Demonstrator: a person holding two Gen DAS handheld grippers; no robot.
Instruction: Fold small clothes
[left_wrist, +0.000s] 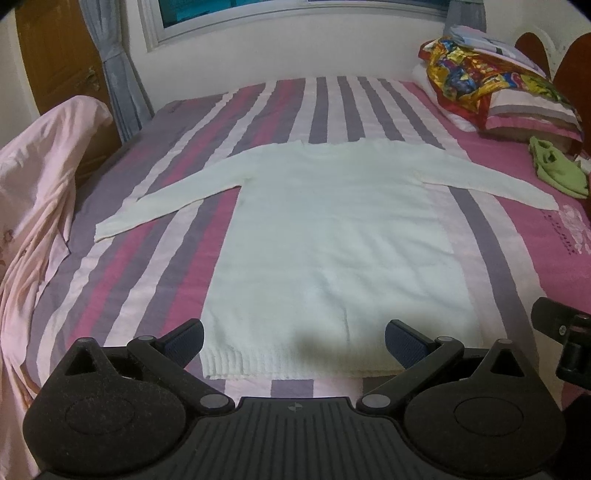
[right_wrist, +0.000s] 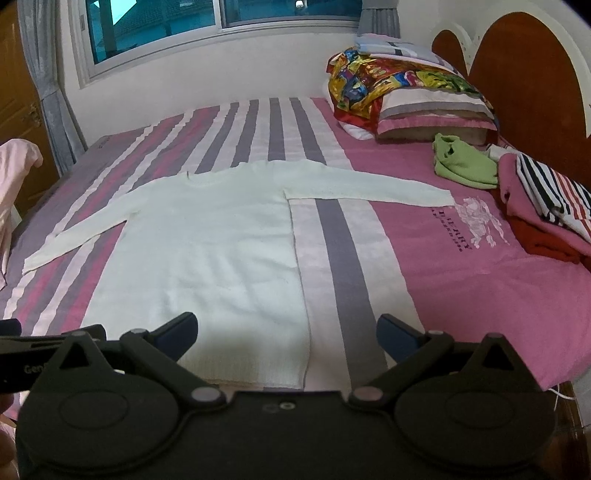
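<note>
A white knit sweater (left_wrist: 332, 229) lies flat on the striped bed, both sleeves spread out to the sides, hem toward me. It also shows in the right wrist view (right_wrist: 207, 251). My left gripper (left_wrist: 294, 341) is open and empty, hovering over the ribbed hem. My right gripper (right_wrist: 287, 334) is open and empty, just above the hem's right corner. Part of the right gripper shows at the right edge of the left wrist view (left_wrist: 565, 332).
The bed has a pink and purple striped sheet (right_wrist: 443, 280). A pink quilt (left_wrist: 33, 221) is heaped at the left. Pillows with a colourful cloth (right_wrist: 399, 88), a green garment (right_wrist: 461, 162) and a pile of red and striped clothes (right_wrist: 546, 210) lie at the right by the headboard.
</note>
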